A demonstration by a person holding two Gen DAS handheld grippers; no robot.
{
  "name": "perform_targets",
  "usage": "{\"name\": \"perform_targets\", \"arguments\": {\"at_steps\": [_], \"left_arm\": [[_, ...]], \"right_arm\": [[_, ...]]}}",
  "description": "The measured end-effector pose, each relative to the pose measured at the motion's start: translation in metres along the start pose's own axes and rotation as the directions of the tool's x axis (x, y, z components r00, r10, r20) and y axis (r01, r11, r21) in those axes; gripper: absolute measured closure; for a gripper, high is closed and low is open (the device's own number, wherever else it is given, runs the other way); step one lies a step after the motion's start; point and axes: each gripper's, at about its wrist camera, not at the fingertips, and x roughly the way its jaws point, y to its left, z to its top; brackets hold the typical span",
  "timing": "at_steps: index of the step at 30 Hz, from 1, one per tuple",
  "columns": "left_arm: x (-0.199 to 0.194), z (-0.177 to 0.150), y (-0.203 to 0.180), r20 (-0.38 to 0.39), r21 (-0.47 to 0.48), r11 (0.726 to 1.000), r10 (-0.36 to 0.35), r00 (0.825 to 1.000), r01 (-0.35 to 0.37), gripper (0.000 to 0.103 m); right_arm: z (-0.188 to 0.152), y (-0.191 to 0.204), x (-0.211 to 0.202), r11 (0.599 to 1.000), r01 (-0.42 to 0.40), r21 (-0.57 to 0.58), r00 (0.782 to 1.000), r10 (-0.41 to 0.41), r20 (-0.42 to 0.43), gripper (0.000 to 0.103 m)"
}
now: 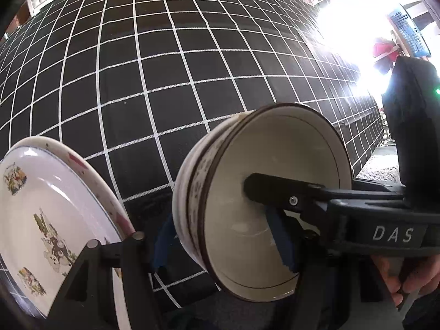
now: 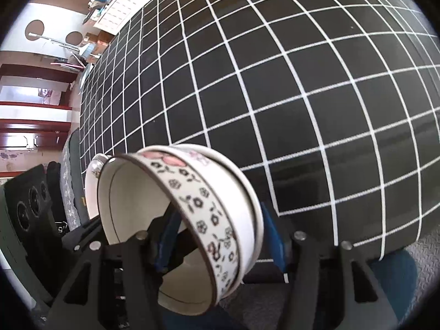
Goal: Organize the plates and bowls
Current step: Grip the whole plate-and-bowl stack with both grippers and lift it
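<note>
Both grippers are up above the black table (image 2: 275, 82) with its white grid, and each has crockery in its grasp.

The right gripper (image 2: 220, 243) is clamped on the wall of a stack of two nested bowls (image 2: 209, 209), one blue-padded finger inside the inner bowl and the other outside the outer one. The bowls are tipped on their side: the open mouth faces left in the right wrist view, the base points right, so the axis through them runs roughly level with the table rather than upright. The inner bowl wears a band of small dark flowers with pink blossoms near the top edge and a dark rim line. In the left wrist view the same bowls (image 1: 264, 198) show their cream inside, mouth toward the right gripper's black finger (image 1: 275, 189) reaching into them.

The left gripper (image 1: 121, 250) is closed on the rim of two stacked plates (image 1: 55, 209), held on edge at the left of that view, the printed face with cartoon figures turned toward the camera. The plates sit just beside the bowls, apart from them.
</note>
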Motion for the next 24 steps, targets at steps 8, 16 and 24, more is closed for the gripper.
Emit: {"name": "perform_targets", "arguments": {"at_steps": [8, 16, 24], "left_arm": [[-0.035, 0.000, -0.011, 0.069, -0.009, 1.000, 0.003, 0.998, -0.002, 0.041], [-0.090, -0.001, 0.010, 0.141, -0.087, 0.995, 0.053, 0.989, -0.041, 0.041], [-0.124, -0.019, 0.072, 0.165, -0.189, 0.979, 0.113, 0.980, -0.081, 0.041]], "right_arm": [[-0.003, 0.035, -0.023, 0.998, 0.009, -0.056, 0.999, -0.007, 0.042, 0.043], [0.000, 0.108, -0.025, 0.987, 0.011, -0.163, 0.999, -0.004, 0.039, 0.043], [0.007, 0.165, 0.014, 0.974, -0.009, -0.227, 1.000, 0.003, -0.025, 0.044]]}}
